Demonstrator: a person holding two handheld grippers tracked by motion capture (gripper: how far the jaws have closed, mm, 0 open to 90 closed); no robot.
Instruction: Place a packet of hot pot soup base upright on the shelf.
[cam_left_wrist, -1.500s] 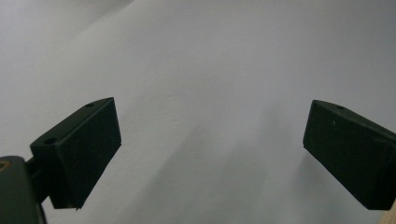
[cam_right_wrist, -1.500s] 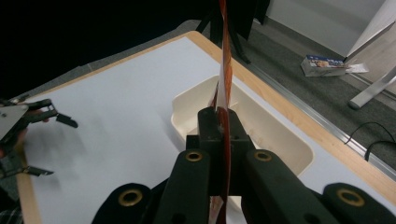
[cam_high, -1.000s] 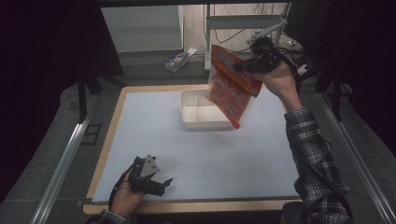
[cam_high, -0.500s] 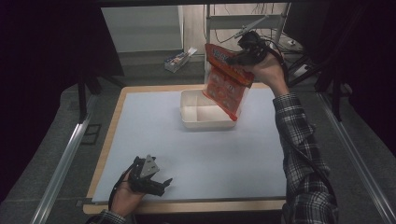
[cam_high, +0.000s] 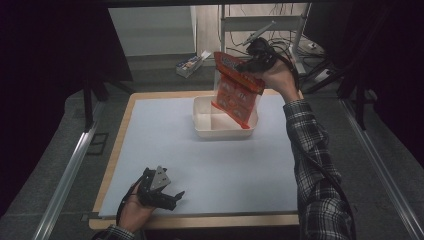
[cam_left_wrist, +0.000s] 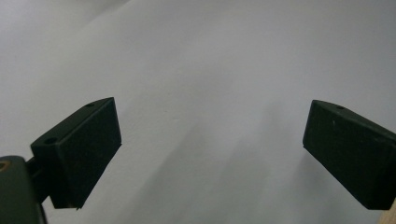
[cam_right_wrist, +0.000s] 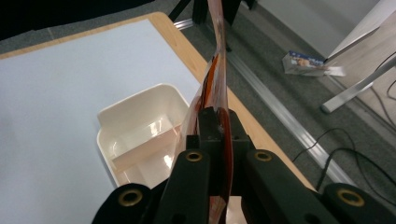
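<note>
Right gripper: clamped on orange bag, its long axis slanting down over the white divided tray.
Left gripper: jaws apart, empty, well apart at the near table edge.

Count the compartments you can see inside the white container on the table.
2. The white container is split by a divider: one compartment toward the person's left, one toward the right, partly hidden behind the orange bag held above it. More may be hidden.
</note>
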